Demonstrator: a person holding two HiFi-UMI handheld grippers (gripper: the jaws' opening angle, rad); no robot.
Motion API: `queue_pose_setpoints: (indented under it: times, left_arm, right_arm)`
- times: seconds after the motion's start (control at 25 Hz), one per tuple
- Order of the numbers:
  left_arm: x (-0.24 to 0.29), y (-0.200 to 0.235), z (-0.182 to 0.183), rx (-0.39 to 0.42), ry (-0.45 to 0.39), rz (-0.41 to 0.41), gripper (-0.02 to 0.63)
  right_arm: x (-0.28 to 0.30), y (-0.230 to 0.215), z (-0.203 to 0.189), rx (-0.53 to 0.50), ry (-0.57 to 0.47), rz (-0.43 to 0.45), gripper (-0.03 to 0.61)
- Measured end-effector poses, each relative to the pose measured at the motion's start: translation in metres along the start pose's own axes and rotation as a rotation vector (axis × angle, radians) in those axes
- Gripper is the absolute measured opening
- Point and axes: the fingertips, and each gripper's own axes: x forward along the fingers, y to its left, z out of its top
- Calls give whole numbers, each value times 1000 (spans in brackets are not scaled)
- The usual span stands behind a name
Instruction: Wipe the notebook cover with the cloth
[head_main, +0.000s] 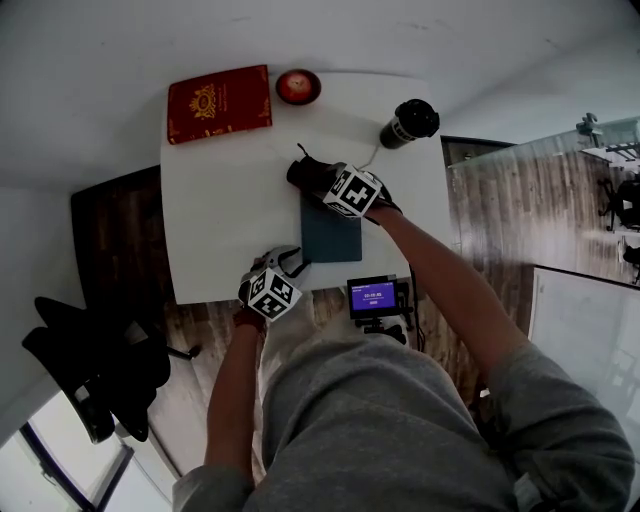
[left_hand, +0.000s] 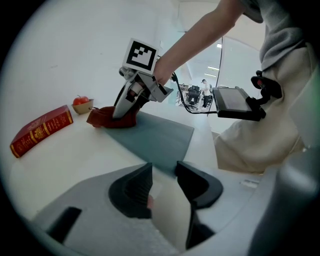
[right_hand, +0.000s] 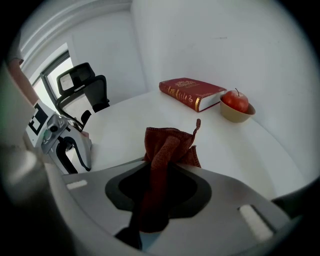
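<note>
**While the cloth sits at the far edge, the near corner is guarded**

Since the notebook (head_main: 331, 237) lies flat at the middle of the table (head_main: 220, 220), its teal cover can be swept from the far edge toward the person. The dark red cloth (right_hand: 167, 145) is clamped tight in the right gripper (right_hand: 170, 167), with a bunched end left proud of the jaws and set down at the notebook's far edge. The left gripper (left_hand: 164, 169) is held just beside the near-left corner, probably to steady the notebook. Its jaws are parted by a narrow gap, and nothing is seen gripped.
</note>
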Motion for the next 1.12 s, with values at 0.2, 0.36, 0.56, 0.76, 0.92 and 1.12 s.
queue_pose_setpoints:
  times: [0.2, 0.36, 0.56, 0.76, 0.92, 1.12]
  left_arm:
    - [0, 1, -1, -7, 10, -20, 166]
    - [0, 1, -2, -5, 9, -19, 164]
    - [0, 0, -1, -8, 15, -26, 161]
    - [-1, -1, -1, -6, 15, -22, 161]
    - [-1, 0, -1, -12, 14, -21, 163]
    - [0, 0, -1, -20, 21, -28, 164]
  right_arm:
    - [1, 4, -1, 0, -1, -15, 110]
    - [1, 11, -2, -2, 13, -18, 109]
    - [1, 20, -5, -2, 29, -2, 107]
    - [1, 34, -9, -20, 46, 16, 106]
    - [0, 41, -12, -21, 47, 22, 104]
    - [0, 52, -15, -30, 53, 36, 104]
